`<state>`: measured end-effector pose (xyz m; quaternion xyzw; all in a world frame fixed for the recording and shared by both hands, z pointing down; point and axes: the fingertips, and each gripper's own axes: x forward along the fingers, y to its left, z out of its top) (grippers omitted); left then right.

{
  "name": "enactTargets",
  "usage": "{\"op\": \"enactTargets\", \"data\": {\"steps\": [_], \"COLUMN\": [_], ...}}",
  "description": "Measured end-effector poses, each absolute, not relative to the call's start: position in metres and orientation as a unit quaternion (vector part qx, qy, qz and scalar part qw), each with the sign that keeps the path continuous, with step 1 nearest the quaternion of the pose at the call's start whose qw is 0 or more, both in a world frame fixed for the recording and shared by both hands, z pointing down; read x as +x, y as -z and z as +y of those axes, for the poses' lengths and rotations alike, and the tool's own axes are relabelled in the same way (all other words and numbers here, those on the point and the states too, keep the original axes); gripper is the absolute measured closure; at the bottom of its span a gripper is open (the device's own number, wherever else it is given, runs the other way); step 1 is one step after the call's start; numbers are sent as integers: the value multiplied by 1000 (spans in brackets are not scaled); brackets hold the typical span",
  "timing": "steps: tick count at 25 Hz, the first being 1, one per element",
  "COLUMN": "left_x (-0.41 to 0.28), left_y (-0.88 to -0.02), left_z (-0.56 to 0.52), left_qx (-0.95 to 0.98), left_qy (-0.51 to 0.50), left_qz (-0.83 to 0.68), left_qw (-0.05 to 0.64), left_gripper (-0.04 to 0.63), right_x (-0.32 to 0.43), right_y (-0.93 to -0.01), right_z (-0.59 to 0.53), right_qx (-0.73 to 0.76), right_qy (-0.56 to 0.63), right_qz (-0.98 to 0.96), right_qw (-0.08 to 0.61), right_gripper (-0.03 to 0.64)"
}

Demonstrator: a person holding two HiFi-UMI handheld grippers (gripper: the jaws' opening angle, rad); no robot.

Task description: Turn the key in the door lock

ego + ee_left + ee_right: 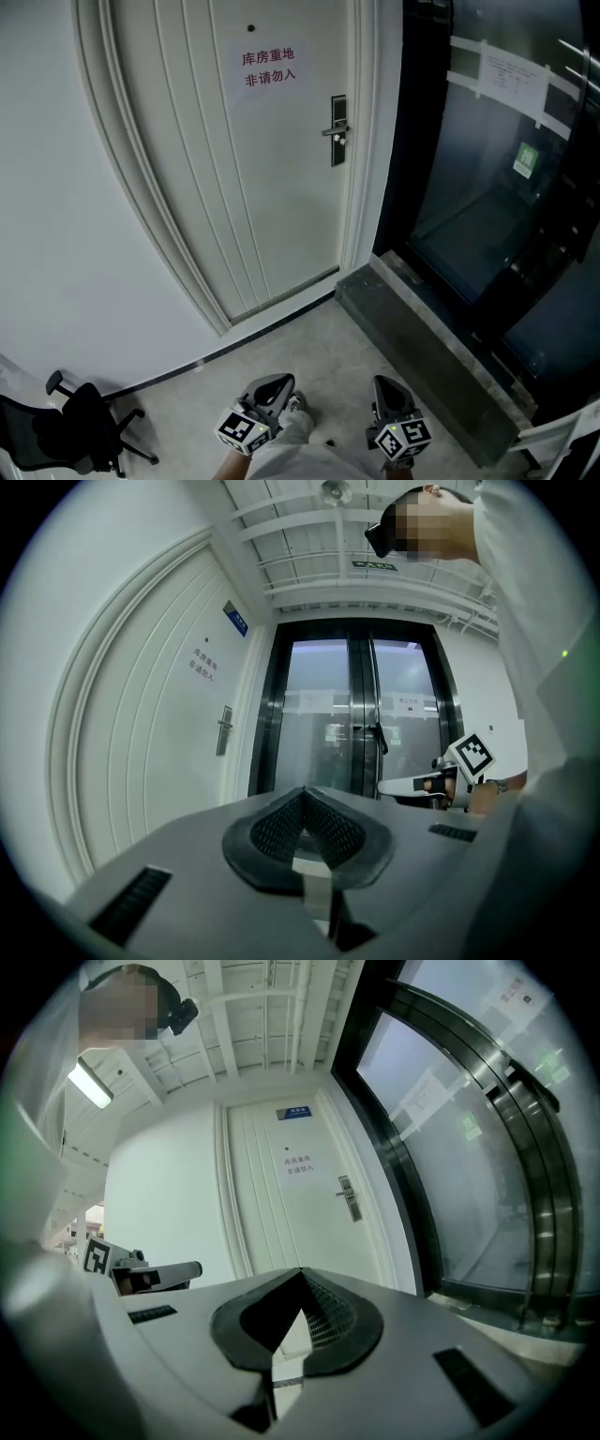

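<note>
Plainly, left gripper and right gripper are pressed together; key at door lock indistinct.

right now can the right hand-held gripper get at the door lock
Probably not yet: the right hand-held gripper hangs well short of the door lock, with bare floor between them. Nothing blocks the way, so stepping closer should do it.
</note>
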<state>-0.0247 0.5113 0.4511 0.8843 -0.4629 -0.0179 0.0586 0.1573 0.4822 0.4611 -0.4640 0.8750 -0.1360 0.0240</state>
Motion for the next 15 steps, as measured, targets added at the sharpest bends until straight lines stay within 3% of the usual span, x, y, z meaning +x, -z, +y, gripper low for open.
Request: {"op": "enactTargets", "data": {"steps": [4,15], "left_x": [-36,-52], "left_y": [-467,-430], "left_z": [468,306], "left_qx": [887,914], "left_qy": [11,49], "left_qz": [-454,-401], "left_qw": [78,27], "left_gripper": [591,592], "right_x": [150,106], "right_y": [-452,-424], "right_z": [445,305], "right_qx": [-465,-463], "right_qy": [119,100], "right_qz": [877,879], "right_qw": [36,52], "right_gripper": [617,617]}}
